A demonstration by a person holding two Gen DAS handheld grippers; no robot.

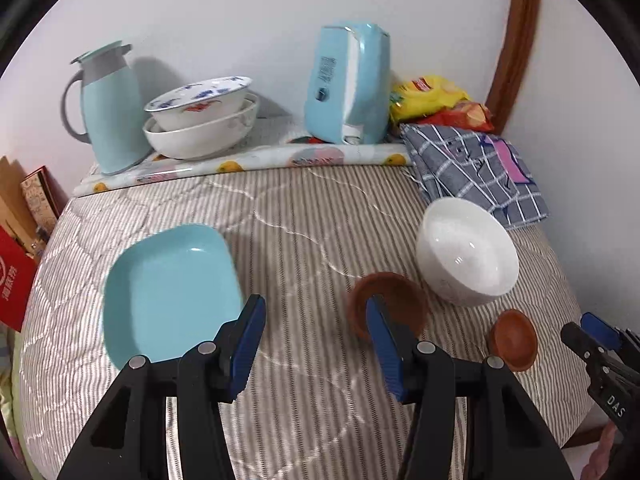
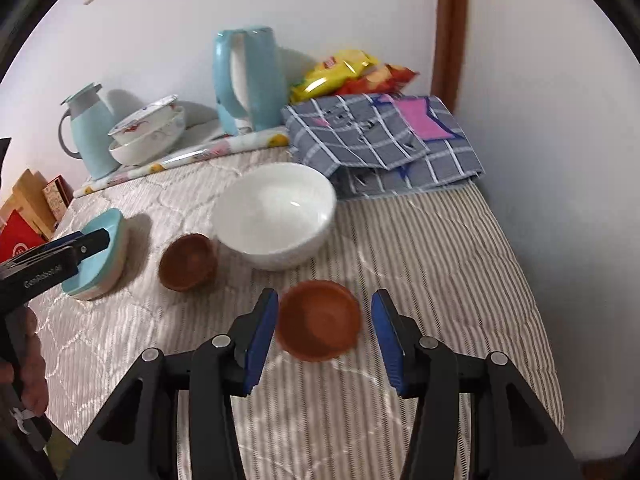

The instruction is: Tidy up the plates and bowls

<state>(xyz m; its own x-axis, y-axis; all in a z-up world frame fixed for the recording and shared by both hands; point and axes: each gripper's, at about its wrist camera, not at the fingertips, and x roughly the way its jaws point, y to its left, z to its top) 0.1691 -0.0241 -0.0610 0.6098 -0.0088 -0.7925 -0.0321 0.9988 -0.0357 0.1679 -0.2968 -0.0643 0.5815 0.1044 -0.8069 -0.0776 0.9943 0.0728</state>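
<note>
A light blue square plate [image 1: 168, 292] lies on the striped quilt at the left; it also shows in the right wrist view [image 2: 100, 256]. A white bowl [image 1: 466, 250] [image 2: 276, 214] sits at the right. Two small brown bowls lie in front of it: one [image 1: 394, 304] [image 2: 188, 262] near the middle, one [image 1: 514, 344] [image 2: 318, 320] further right. My left gripper [image 1: 316, 320] is open and empty, between the blue plate and the nearer brown bowl. My right gripper [image 2: 325, 320] is open, with its fingers either side of the right brown bowl.
At the back, on a fruit-print mat [image 1: 248, 162], stand a blue thermos jug [image 1: 106, 108], stacked white patterned bowls [image 1: 200, 120] and a blue kettle [image 1: 348, 84]. Snack bags [image 1: 436, 100] and a folded checked cloth [image 1: 476, 172] lie at the back right. Boxes [image 1: 24, 216] stand left.
</note>
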